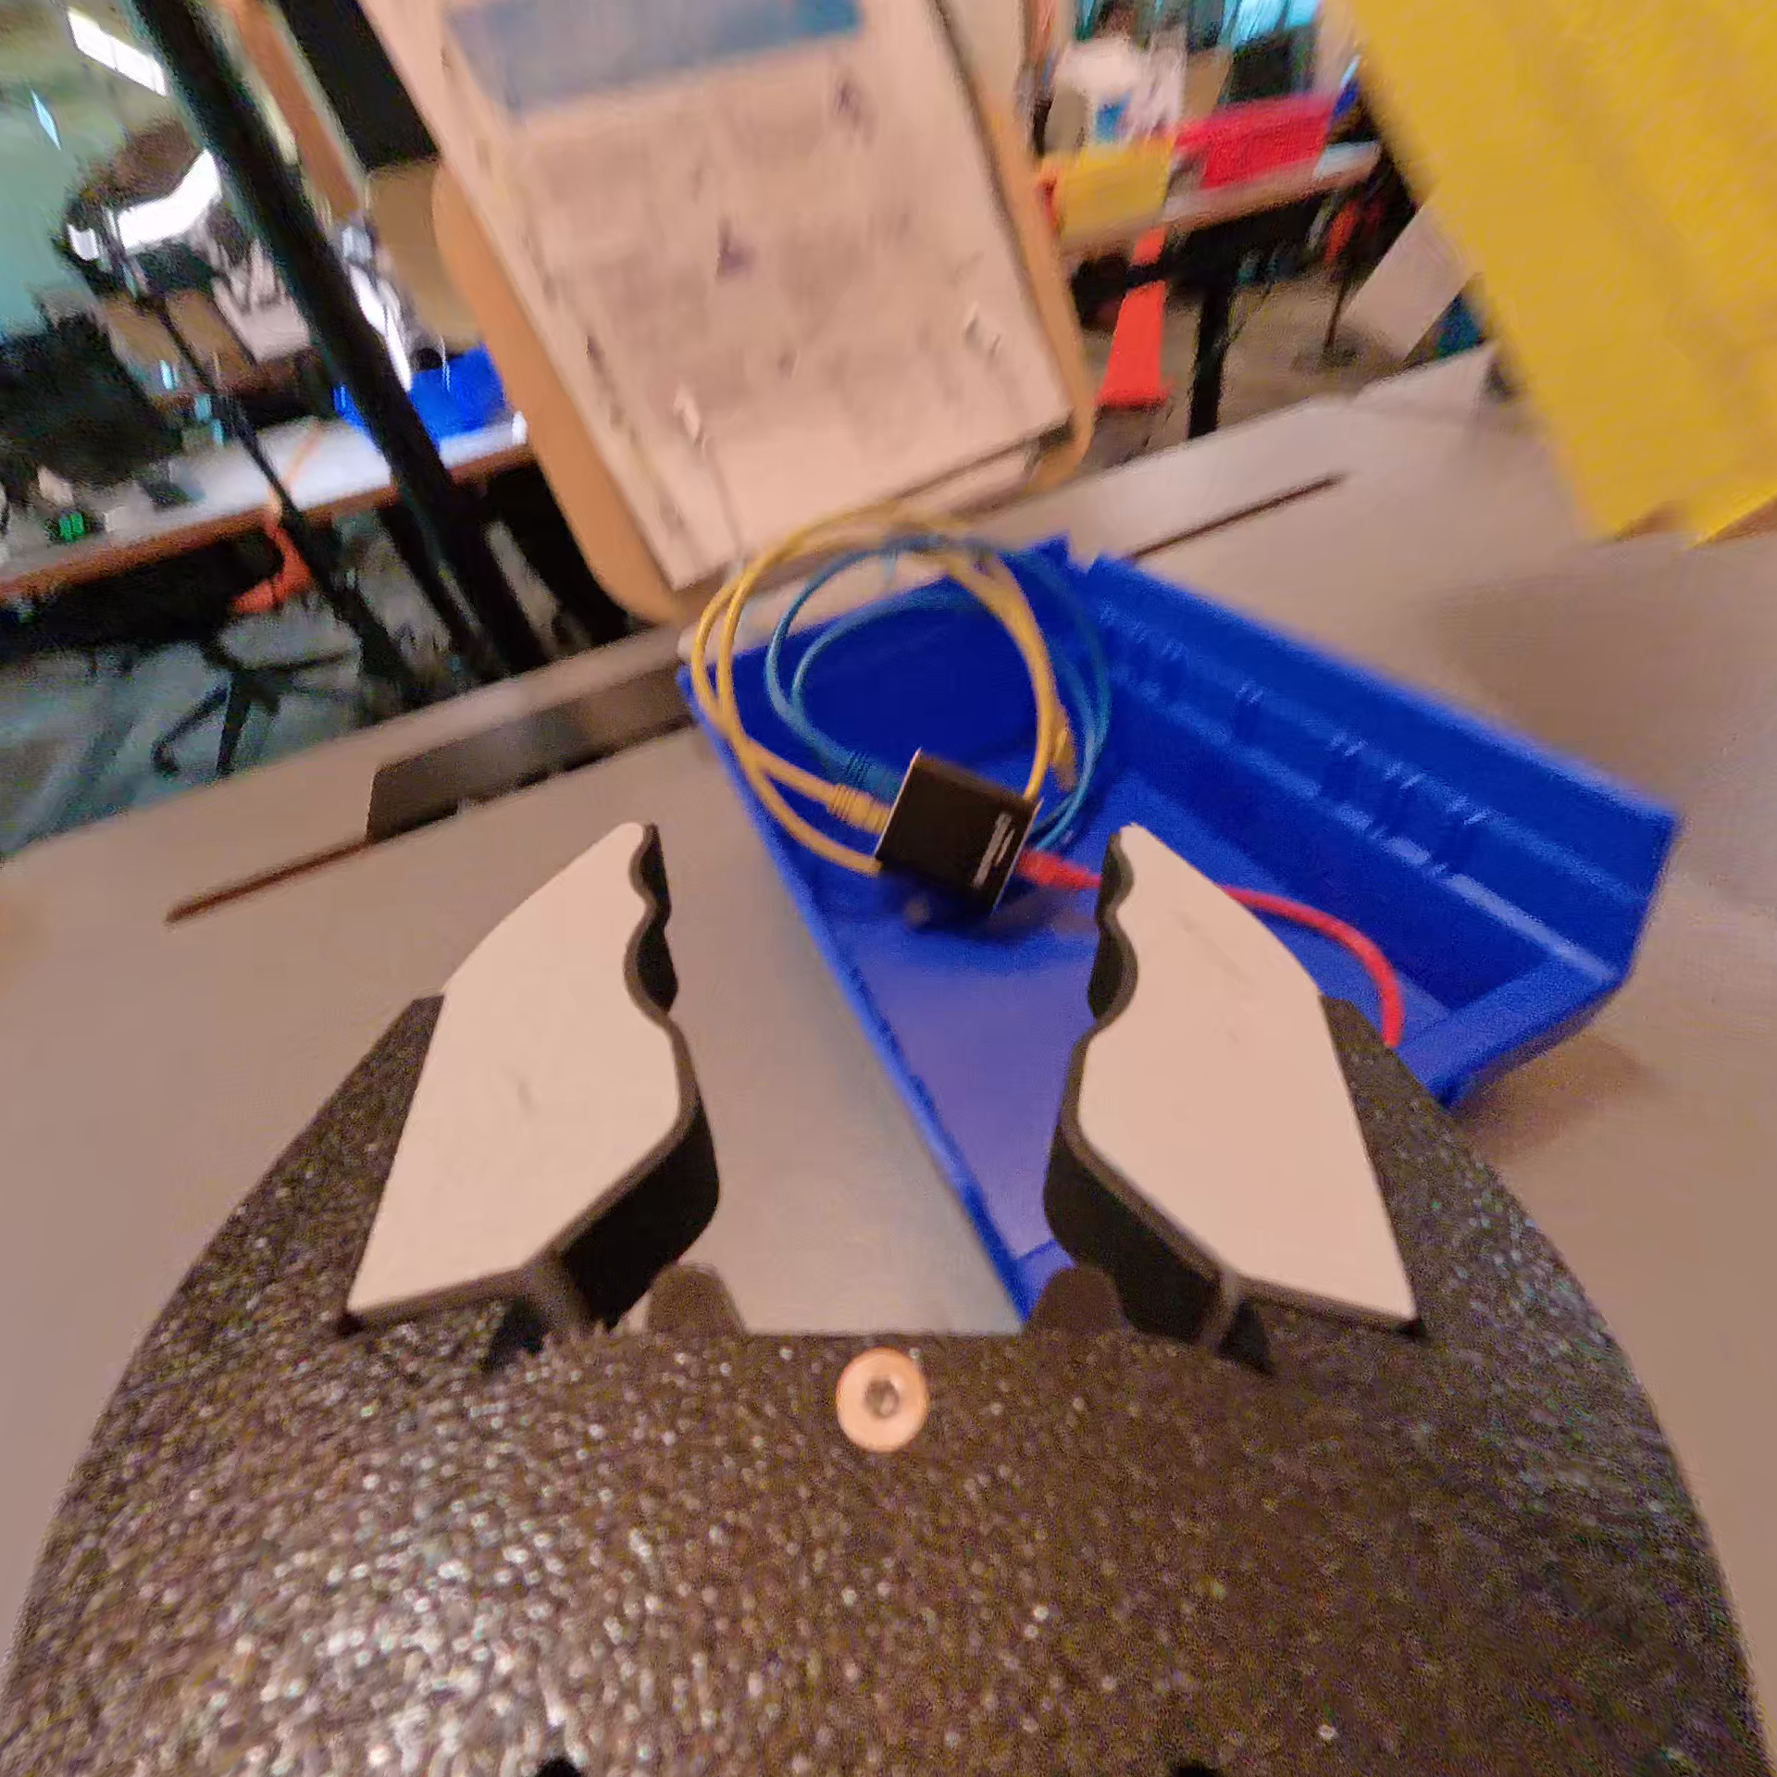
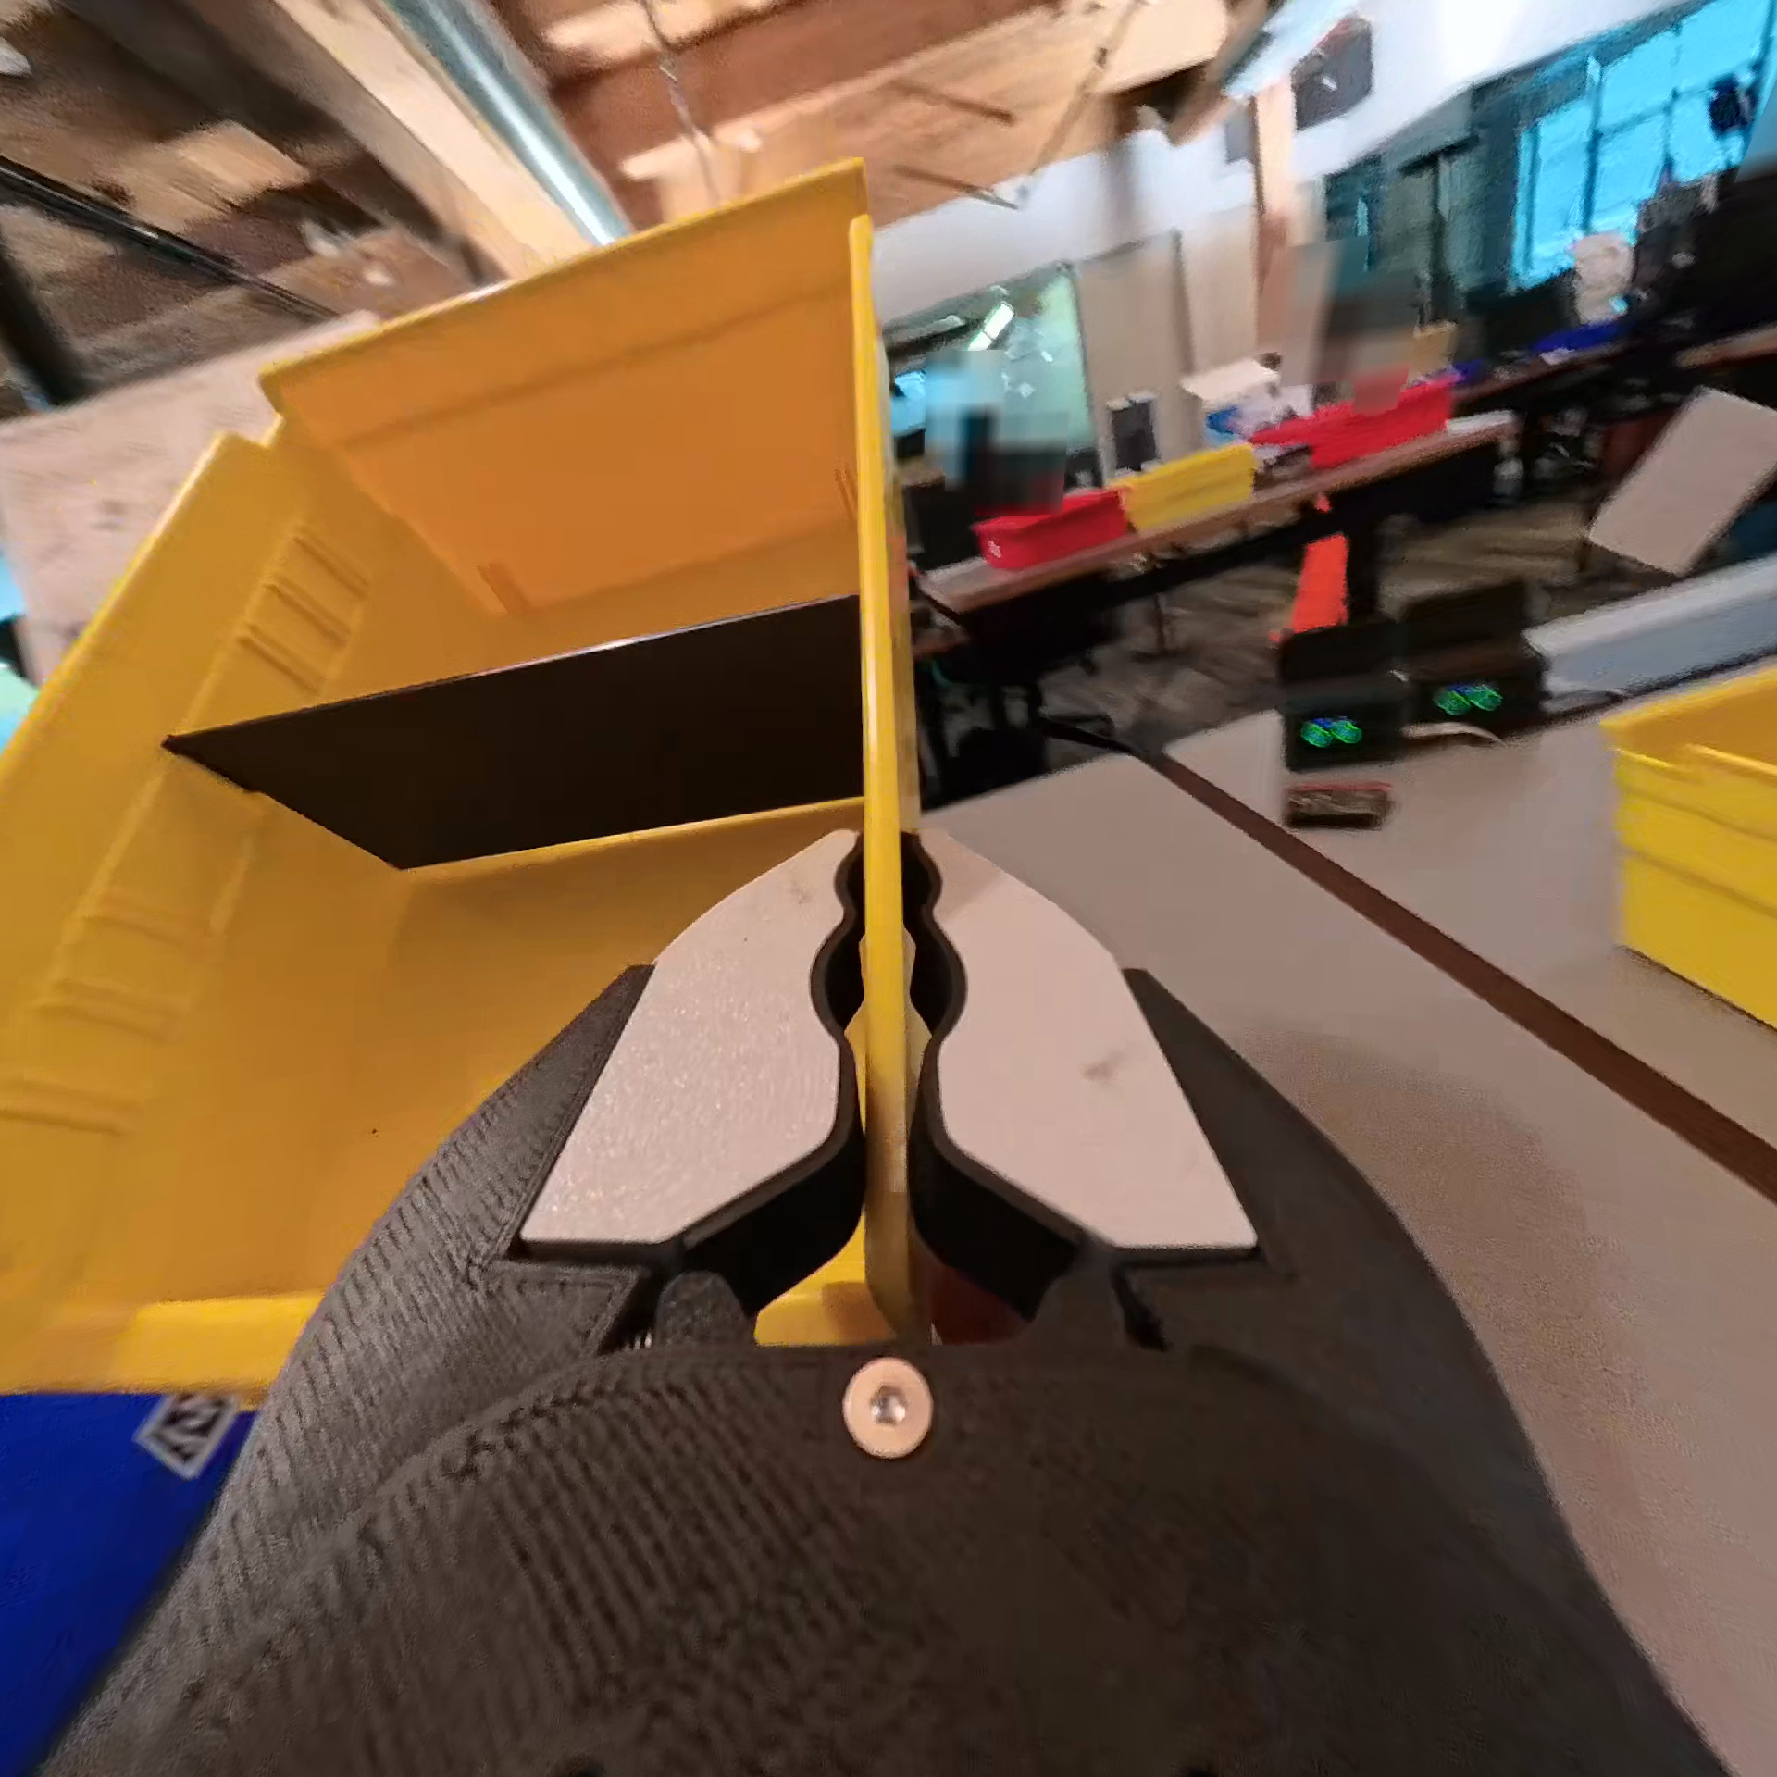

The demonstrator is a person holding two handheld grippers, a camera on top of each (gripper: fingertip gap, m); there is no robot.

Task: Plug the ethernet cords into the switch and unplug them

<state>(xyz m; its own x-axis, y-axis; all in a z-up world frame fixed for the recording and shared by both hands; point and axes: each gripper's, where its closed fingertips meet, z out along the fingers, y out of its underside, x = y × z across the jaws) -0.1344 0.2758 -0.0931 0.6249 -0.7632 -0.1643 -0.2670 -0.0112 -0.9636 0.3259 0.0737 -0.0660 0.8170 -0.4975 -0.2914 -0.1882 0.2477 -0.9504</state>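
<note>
In the left wrist view a small black switch [image 1: 954, 835] lies in a blue bin [image 1: 1346, 798] on the grey table. A yellow cord [image 1: 760, 769] and a blue cord [image 1: 1087, 712] loop above it and run into its left side; a red cord [image 1: 1327, 947] leaves its right side. My left gripper [image 1: 885, 865] is open and empty, just short of the switch, over the bin's near wall. My right gripper [image 2: 885, 856] is shut on the side wall of a yellow bin [image 2: 577, 462], held tilted off the table; a black divider [image 2: 538, 740] crosses inside it.
The yellow bin shows at the upper right of the left wrist view [image 1: 1577, 240]. A cardboard board [image 1: 769, 288] stands behind the blue bin. Stacked yellow bins [image 2: 1702, 846] sit on the table at right. Small black boxes with green lights [image 2: 1346, 721] stand farther back.
</note>
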